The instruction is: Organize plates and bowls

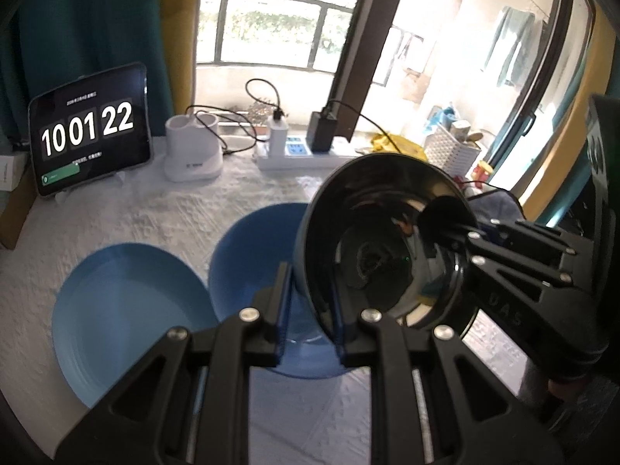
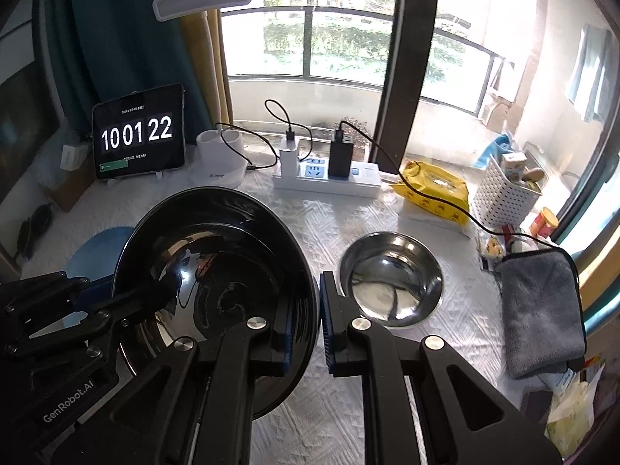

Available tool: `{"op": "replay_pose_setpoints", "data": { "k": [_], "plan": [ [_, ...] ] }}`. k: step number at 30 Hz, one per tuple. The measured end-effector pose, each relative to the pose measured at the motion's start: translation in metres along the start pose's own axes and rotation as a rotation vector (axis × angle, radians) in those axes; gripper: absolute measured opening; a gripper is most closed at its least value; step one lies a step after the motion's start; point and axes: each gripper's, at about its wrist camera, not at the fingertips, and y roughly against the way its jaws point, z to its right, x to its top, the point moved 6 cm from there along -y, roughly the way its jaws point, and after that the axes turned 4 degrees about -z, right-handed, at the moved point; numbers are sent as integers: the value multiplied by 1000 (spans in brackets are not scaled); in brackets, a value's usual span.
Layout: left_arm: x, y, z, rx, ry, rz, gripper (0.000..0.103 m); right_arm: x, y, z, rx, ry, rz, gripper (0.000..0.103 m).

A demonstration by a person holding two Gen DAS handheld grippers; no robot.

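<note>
Both grippers hold one large shiny steel bowl in the air, tilted. My left gripper is shut on its left rim, one finger inside and one outside. My right gripper is shut on its right rim; the bowl fills the left of the right wrist view. Two blue plates lie below on the white cloth: one at left, one partly under the bowl. A smaller steel bowl sits on the table right of my right gripper.
At the back stand a tablet clock, a white charger stand and a power strip with cables. A yellow wipes pack, a white basket and a grey cloth lie at right.
</note>
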Motion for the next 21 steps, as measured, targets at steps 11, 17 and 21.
{"op": "replay_pose_setpoints", "data": {
  "k": [11, 17, 21],
  "plan": [
    [-2, -20, -19, 19, 8, -56, 18, 2, -30, -14, 25, 18, -53, 13],
    [-7, -32, -24, 25, 9, -86, 18, -6, -43, -16, 33, 17, -87, 13],
    [-10, -39, -26, 30, 5, -102, 18, -9, -50, -17, 35, 14, -106, 13]
  ]
}}
